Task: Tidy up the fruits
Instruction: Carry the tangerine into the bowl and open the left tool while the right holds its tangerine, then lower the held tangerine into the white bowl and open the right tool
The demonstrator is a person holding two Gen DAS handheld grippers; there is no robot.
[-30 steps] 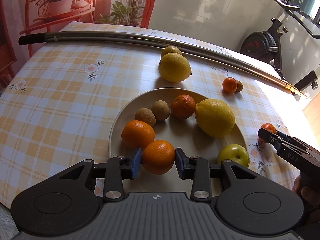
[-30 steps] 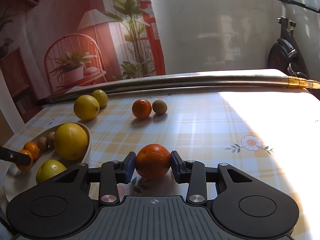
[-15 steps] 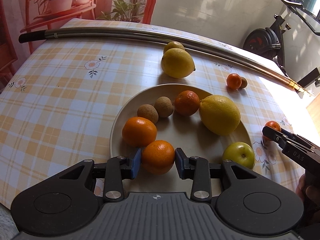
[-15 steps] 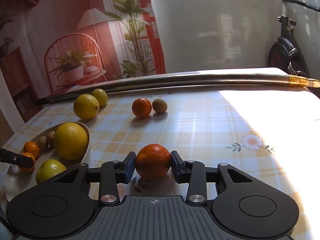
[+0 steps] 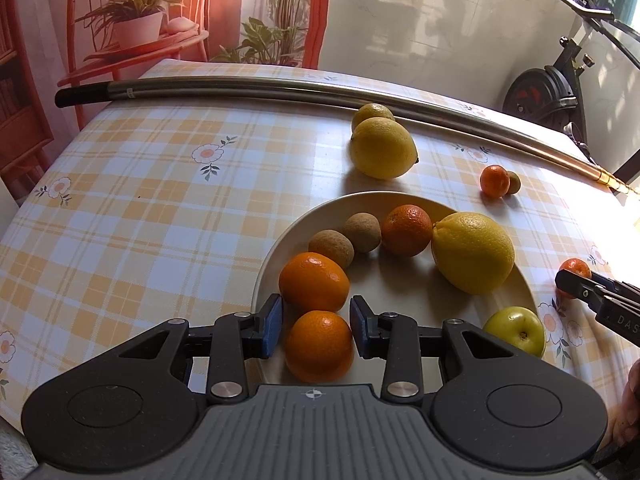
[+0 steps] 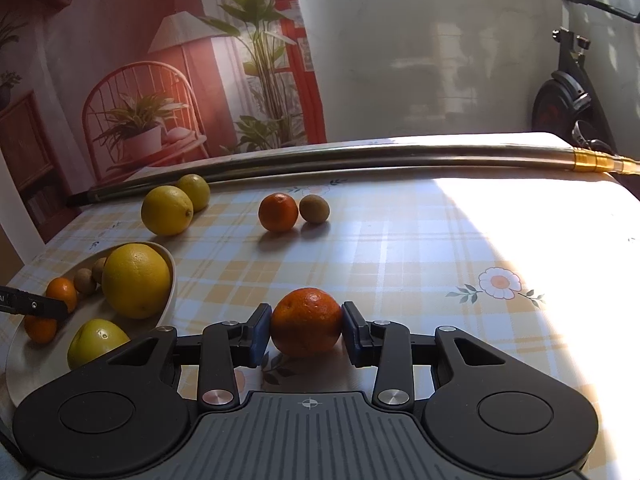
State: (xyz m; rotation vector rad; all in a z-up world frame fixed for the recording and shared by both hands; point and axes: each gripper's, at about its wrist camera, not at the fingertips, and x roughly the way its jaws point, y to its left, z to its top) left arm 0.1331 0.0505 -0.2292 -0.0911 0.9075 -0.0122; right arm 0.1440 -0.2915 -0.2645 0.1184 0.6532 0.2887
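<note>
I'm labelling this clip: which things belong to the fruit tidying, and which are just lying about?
Job: plate, plated fruit, orange in the right gripper, loose lemons, small orange and brown fruit on the table.
Lying about: metal pole, exercise bike.

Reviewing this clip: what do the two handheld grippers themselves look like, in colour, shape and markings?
Both look alike: the left gripper and right gripper have a grey ribbed body with a small crosshair mark, black rounded side housings, black linkage arms with silver pivot bolts, and blue fingertip pads. In the left wrist view the right gripper's side bears white letters, partly readable as "DAS". No cables or sleeves show.
</note>
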